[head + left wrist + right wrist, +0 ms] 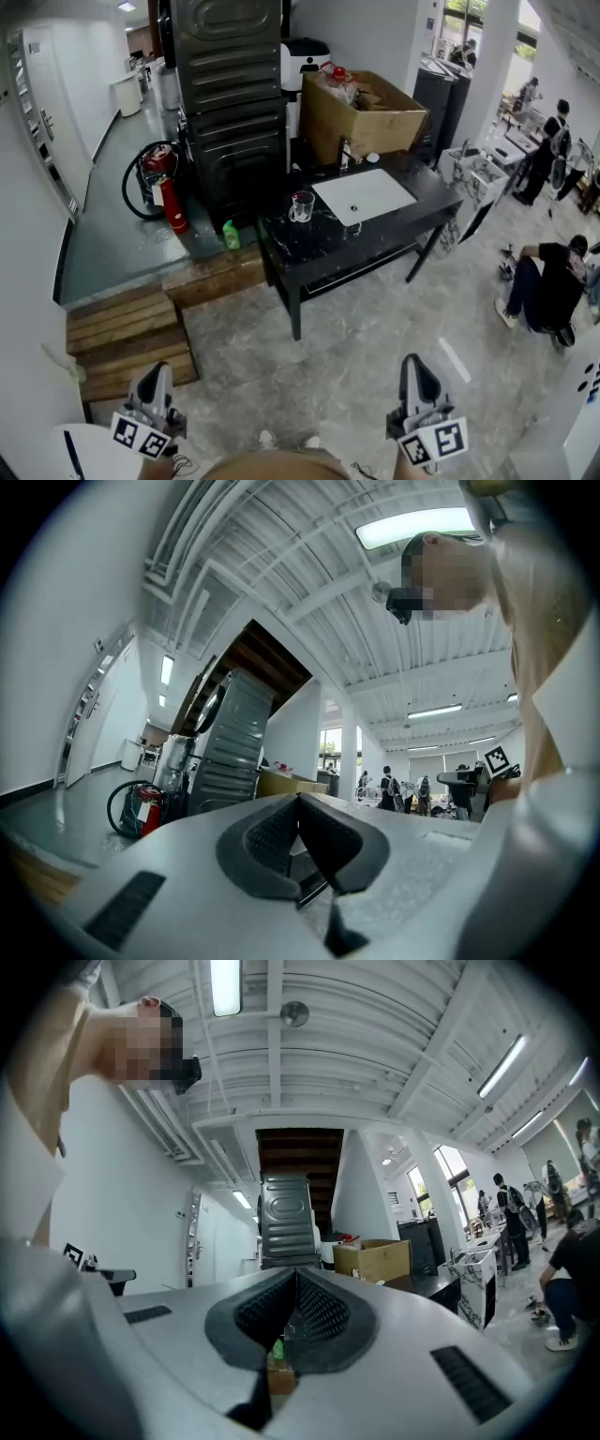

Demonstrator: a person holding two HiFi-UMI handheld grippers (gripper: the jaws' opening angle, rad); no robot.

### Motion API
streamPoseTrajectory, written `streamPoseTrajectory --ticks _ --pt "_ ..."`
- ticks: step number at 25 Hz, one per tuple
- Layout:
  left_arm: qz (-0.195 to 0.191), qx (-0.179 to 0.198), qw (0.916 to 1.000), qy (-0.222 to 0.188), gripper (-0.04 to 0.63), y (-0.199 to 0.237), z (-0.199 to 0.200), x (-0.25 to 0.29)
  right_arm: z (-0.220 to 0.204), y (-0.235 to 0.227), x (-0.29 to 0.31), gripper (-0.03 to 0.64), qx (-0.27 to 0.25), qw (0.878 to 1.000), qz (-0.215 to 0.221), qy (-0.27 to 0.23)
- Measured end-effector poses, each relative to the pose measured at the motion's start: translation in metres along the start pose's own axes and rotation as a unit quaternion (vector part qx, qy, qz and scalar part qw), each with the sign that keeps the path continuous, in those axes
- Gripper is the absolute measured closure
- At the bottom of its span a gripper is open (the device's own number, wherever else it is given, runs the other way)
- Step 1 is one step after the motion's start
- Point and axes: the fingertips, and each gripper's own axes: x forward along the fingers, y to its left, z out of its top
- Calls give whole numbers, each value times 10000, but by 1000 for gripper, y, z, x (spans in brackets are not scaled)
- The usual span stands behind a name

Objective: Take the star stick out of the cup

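1. Head view: a black marble table (314, 246) stands at 12 o'clock, across an open stretch of grey floor (356, 366).
2. On the table: a white basin (364, 195) at centre and a cardboard box (375, 117) at the far end, about 1 o'clock from the basin.
3. A tall grey metal cabinet (230, 94) stands behind the table's left end. At its foot are a red fire extinguisher (173, 204) and a green bottle (231, 234), the bottle just beside the table's left corner.
4. Wooden steps (127, 333) lie at 10 o'clock, between the left gripper and the cabinet side.
5. A person in black (553, 281) crouches on the floor at 3 o'clock, well apart from the table.
6. The cup (302, 206) is clear glass, upright on the table just left of the basin. It is too small here to make out the star stick in it.
7. Left gripper (156, 375) is low at 7 o'clock; the cup lies at its 1 o'clock, well apart. In the left gripper view, the jaws (298, 803) are pressed together with nothing between them.
8. Right gripper (418, 367) is low at 5 o'clock; the cup lies at its 11 o'clock, well apart. In the right gripper view, the jaws (295, 1281) are likewise closed pad to pad, holding nothing.
9. Floor alone lies between both grippers and the table's near edge.
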Motion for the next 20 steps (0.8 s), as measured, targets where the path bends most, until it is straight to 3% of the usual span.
streamPoseTrajectory --ticks 20 --pt "187 119 9997 -65 595 -48 -4 5 -2 -28 -1 615 -5 9993 363 -7"
